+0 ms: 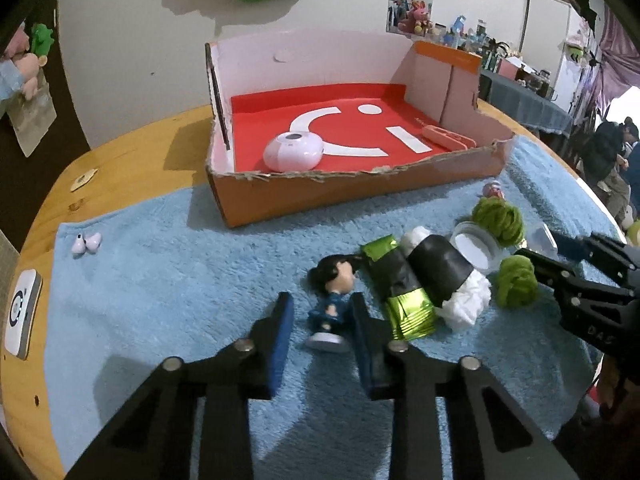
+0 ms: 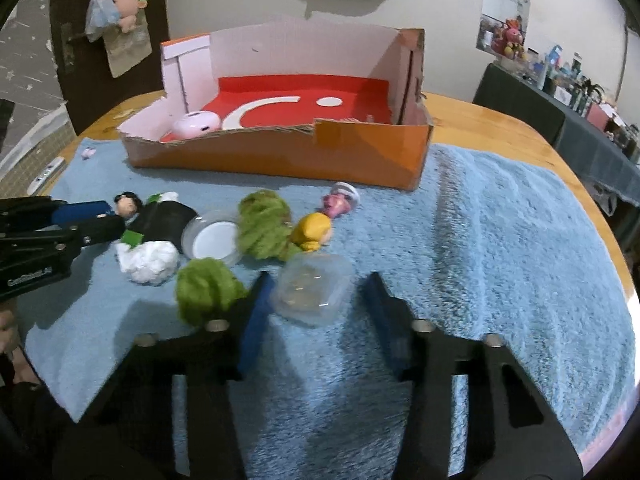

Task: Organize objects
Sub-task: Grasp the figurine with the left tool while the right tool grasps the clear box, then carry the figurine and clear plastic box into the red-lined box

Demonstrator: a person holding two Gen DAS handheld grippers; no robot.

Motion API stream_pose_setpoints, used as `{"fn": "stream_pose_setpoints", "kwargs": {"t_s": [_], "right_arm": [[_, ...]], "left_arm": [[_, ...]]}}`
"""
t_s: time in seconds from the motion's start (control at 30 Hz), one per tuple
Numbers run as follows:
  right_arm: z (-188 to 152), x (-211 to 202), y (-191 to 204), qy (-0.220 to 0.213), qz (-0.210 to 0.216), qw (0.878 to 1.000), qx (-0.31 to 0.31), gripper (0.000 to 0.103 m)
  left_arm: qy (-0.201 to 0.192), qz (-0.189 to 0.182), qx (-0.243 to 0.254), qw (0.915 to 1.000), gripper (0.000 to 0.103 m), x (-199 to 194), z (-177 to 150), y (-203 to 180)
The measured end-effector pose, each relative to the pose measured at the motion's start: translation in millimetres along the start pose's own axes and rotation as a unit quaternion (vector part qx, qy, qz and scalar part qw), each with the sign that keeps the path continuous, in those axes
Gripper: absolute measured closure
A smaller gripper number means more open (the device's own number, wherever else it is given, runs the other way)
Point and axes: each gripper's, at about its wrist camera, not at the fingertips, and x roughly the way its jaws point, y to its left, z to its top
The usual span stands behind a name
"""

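Blue towel (image 1: 160, 280) over a round wooden desk (image 1: 132, 152), and from the left wrist we see the orange box (image 1: 320, 196) already holding a pale pink case (image 1: 294, 151) and a pink stick-like item (image 1: 448, 136). Left claw (image 1: 322, 320) is drawn in narrow around the dark-haired figurine (image 1: 332, 300), though its left pad looks just clear of the toy. Foil rolls, white wads and green yarn balls (image 1: 516, 282) are unsorted beside it.

Over to the right wrist: right claw (image 2: 316, 300) brackets a clear plastic tub (image 2: 312, 292), pads beside its walls, contact uncertain. A yellow-haired figurine (image 2: 314, 232) and a pink one (image 2: 340, 200) wait near the box. Early days, I'd say: most pieces are left on the towel.
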Motion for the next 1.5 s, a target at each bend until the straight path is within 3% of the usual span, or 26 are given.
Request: {"fn": "stream_pose_setpoints", "kwargs": {"t_s": [0.17,0.6,1.1,1.5], "right_arm": [[-1.1,-4.3,-5.4,-0.006,0.024,0.999,0.021,0.066],[13.9,-34.4,-2.6,-0.048,0.038,0.998,0.003,0.066],[19.8,-43.7,-3.7,-0.063,0.043,0.997,0.000,0.066],[47.4,-51.7,-1.2,-0.077,0.052,0.996,-0.019,0.066]], "left_arm": [[-0.009,-0.007,-0.016,0.9998,0.081,-5.7,-2.5,-2.8],[-0.038,-0.015,-0.027,0.9988,0.081,-27.8,-6.6,-12.1],[-0.065,-0.020,-0.028,0.9973,0.081,-48.0,-1.2,-13.4],[-0.090,-0.032,-0.023,0.9951,0.081,-63.4,27.4,-17.4]]}}
